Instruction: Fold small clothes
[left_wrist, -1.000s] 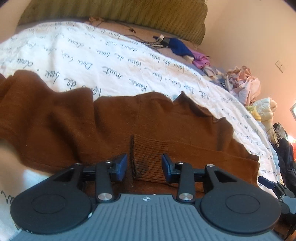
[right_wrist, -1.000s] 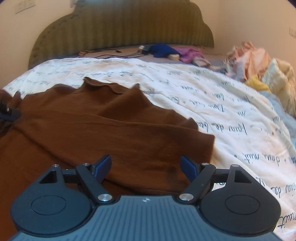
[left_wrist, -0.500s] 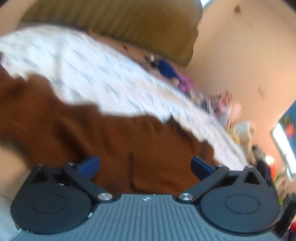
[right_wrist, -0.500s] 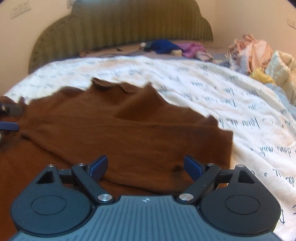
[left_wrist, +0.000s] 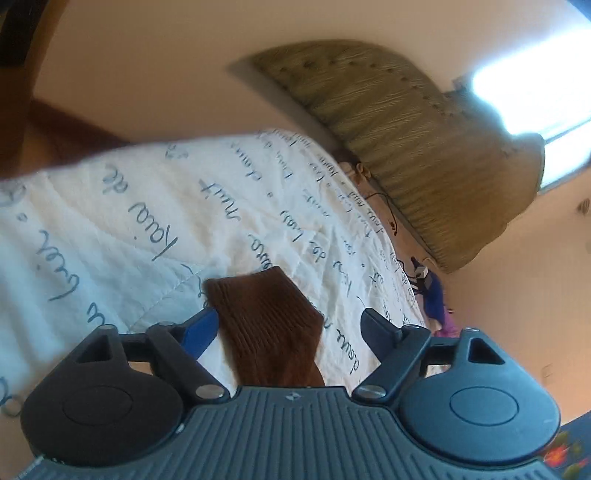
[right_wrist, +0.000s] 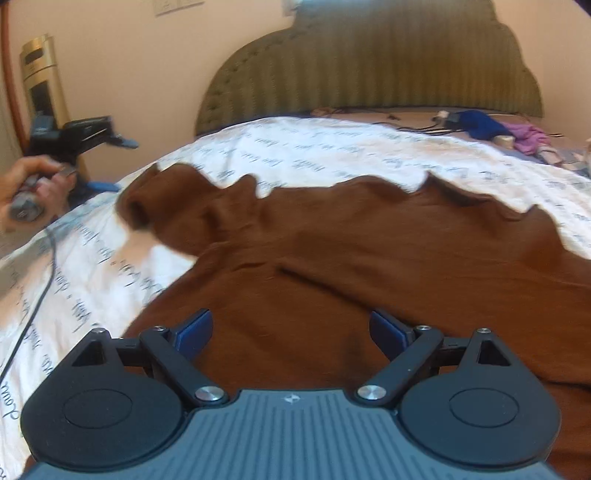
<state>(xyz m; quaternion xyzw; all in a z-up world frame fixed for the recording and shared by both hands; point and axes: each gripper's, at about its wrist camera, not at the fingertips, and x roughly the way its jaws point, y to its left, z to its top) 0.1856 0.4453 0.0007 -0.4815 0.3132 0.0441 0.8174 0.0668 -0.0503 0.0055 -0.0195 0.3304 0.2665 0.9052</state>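
Note:
A brown knit sweater (right_wrist: 369, 266) lies spread on the white script-printed duvet (right_wrist: 332, 147). Its ribbed sleeve cuff (left_wrist: 266, 317) lies on the duvet between the jaws of my left gripper (left_wrist: 288, 328). Those jaws are closing; the cuff lies against the left pad (left_wrist: 201, 330) and well clear of the right one. In the right wrist view the left gripper (right_wrist: 114, 164) sits at the bed's left edge, held by a hand (right_wrist: 33, 192), near the sleeve end (right_wrist: 136, 206). My right gripper (right_wrist: 291, 330) hovers open over the sweater's near part, nothing between its pads.
A green padded headboard (right_wrist: 369, 66) stands behind the bed. Blue and purple clothes (right_wrist: 495, 129) and cables lie by the headboard. A black cable (right_wrist: 44, 277) trails over the duvet's left side. A gold object (right_wrist: 40, 74) stands against the left wall.
The left gripper let go of the cuff folded over the sweater's middle, opened wide, swung left and rolled, and now frames a sleeve cuff on the duvet. The right gripper shifted left.

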